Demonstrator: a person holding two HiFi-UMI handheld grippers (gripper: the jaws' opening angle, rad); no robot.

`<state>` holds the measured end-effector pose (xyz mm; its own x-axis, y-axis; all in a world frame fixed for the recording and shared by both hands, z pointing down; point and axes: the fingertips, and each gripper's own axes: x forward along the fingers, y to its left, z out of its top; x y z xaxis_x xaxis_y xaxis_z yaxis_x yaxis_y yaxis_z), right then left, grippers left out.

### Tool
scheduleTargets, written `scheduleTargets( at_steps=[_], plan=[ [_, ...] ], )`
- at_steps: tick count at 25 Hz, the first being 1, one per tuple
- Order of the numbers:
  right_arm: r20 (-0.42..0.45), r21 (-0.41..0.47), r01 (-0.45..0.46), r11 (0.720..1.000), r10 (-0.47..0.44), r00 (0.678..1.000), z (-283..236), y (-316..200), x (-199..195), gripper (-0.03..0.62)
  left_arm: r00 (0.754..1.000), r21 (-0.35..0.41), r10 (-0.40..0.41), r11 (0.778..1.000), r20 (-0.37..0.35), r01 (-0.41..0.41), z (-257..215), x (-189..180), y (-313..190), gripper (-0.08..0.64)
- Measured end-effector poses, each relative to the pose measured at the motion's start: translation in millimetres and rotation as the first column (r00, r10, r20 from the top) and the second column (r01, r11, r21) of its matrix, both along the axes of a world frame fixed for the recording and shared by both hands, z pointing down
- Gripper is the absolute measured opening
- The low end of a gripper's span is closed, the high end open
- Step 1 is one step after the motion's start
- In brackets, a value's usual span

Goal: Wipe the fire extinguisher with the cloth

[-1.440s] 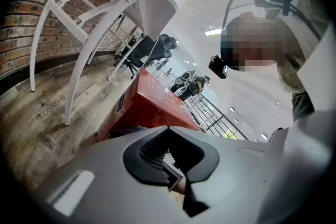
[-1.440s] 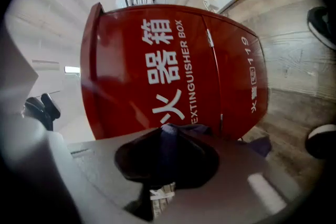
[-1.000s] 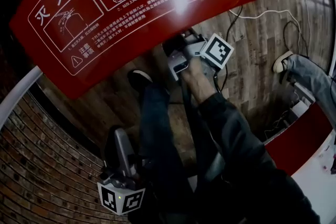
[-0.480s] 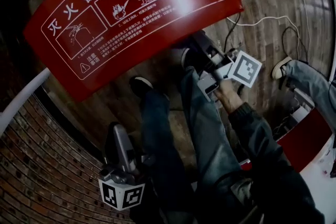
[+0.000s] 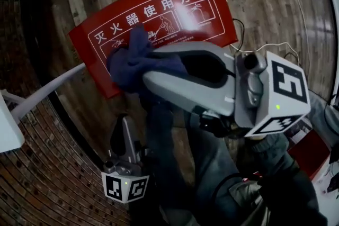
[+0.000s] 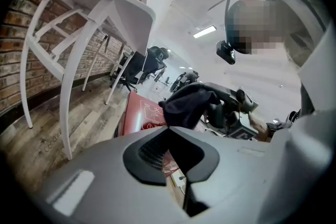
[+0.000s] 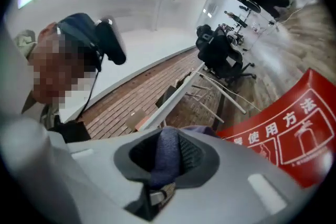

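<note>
Right gripper (image 5: pixel 151 74) pinches the cloth (image 5: pixel 130 58) by 1 fold; left gripper (image 5: pixel 122 127) closed, empty; so slight a hold risks dropping it.

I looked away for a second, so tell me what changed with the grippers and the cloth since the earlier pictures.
The right gripper swung up from low down to close under the head camera, with the blue cloth clamped in its jaws. The left gripper stayed low at the left, jaws shut and empty. The red sign lies where it did, only looking farther off.
</note>
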<state>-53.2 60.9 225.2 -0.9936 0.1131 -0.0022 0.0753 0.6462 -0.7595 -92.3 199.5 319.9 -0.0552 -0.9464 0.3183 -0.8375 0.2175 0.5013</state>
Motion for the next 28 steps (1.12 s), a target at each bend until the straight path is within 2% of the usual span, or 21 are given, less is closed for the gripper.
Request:
scheduleTargets(
  at_steps=[2,4,5,7,9,10,12,14,15,17,19,20,22,25,27,28],
  plan=[
    [-0.092,0.027,0.031,0.999,-0.028,0.995,22.7,-1.0,-20.8,0.068,0.999,-0.009,0.017,1.0,0.038,-0.017,-6.4,-4.5,-8.3,0.0],
    [-0.238,0.136,0.033,0.99,0.0,0.971,56.9,-4.5,-23.3,0.096,0.996,-0.026,0.032,0.999,0.086,-0.03,-11.1,-9.5,-17.7,0.016],
    [-0.29,0.207,0.031,0.978,0.031,0.956,70.5,-6.1,-18.0,0.14,0.993,-0.035,0.041,0.999,0.108,-0.038,-12.5,-11.5,-23.3,0.048],
    [-0.319,0.305,0.034,0.952,0.069,0.945,81.9,-6.1,-1.8,0.188,0.987,-0.06,0.071,0.996,0.145,-0.063,-12.3,-13.0,-36.5,0.134],
    [-0.303,0.322,0.017,0.946,0.086,0.949,79.7,-7.6,13.4,0.195,0.974,-0.088,0.122,0.99,0.191,-0.107,-10.3,-10.7,-53.4,0.208],
    [-0.312,0.328,0.014,0.945,0.094,0.945,79.5,-9.1,20.1,0.222,0.963,-0.105,0.152,0.986,0.221,-0.132,-9.9,-8.4,-62.6,0.234],
    [-0.392,0.386,0.053,0.921,0.112,0.913,86.1,-11.1,34.3,0.309,0.933,-0.142,0.205,0.975,0.297,-0.169,-11.3,-3.9,-80.6,0.327],
    [-0.464,0.449,0.076,0.89,0.16,0.871,91.0,-16.4,52.7,0.318,0.887,-0.184,0.254,0.963,0.387,-0.196,-14.2,0.7,-98.0,0.397],
    [-0.472,0.456,0.055,0.888,0.189,0.861,90.0,-21.4,63.8,0.318,0.862,-0.201,0.281,0.956,0.422,-0.214,-15.3,3.2,-107.5,0.4],
    [-0.447,0.444,-0.014,0.896,0.235,0.863,84.6,-33.7,86.8,0.318,0.816,-0.237,0.353,0.933,0.457,-0.271,-12.1,10.5,-127.9,0.4],
    [-0.421,0.433,-0.069,0.899,0.27,0.866,83.8,-45.0,109.3,0.318,0.778,-0.3,0.432,0.898,0.456,-0.323,3.2,19.8,-144.4,0.392],
    [-0.427,0.423,-0.088,0.902,0.283,0.859,87.2,-48.2,120.2,0.316,0.768,-0.331,0.456,0.884,0.449,-0.33,13.0,23.2,-149.6,0.364],
    [-0.449,0.401,-0.103,0.91,0.293,0.844,96.6,-48.4,137.4,0.316,0.782,-0.354,0.448,0.883,0.434,-0.31,26.2,25.1,-156.2,0.333],
    [-0.452,0.403,-0.092,0.911,0.285,0.845,104.4,-44.4,148.0,0.317,0.799,-0.366,0.428,0.887,0.421,-0.282,30.4,21.8,-162.4,0.285],
    [-0.456,0.403,-0.082,0.912,0.278,0.846,107.0,-44.8,148.8,0.316,0.808,-0.36,0.423,0.889,0.411,-0.282,28.6,15.6,-170.3,0.184],
    [-0.467,0.396,-0.079,0.915,0.275,0.841,108.5,-46.3,149.5,0.318,0.812,-0.348,0.415,0.894,0.411,-0.281,26.1,10.3,-175.4,0.155]
  ],
)
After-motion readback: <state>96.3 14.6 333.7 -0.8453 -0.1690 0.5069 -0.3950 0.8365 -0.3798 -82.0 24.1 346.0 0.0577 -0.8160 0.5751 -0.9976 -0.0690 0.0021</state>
